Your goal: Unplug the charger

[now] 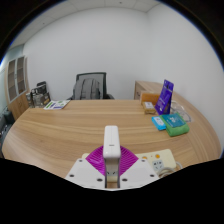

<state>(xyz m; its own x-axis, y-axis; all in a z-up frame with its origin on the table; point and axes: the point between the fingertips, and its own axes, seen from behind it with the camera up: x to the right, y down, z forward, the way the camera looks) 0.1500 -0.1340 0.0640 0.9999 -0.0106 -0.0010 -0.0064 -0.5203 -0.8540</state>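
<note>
A white oblong charger (111, 140) stands upright between my gripper's (111, 162) two fingers. The purple pads (96, 160) press on it from both sides, so the gripper is shut on it. The charger is held above the wooden table (90, 125), near its front edge. No socket or cable shows; the charger's lower end is hidden between the fingers.
A black office chair (92, 86) stands behind the table. A purple box (165, 97) and teal boxes (174, 123) lie at the right. Books (55, 104) lie at the far left, near a shelf (17, 80). A pale flat item (160, 160) lies just right of the fingers.
</note>
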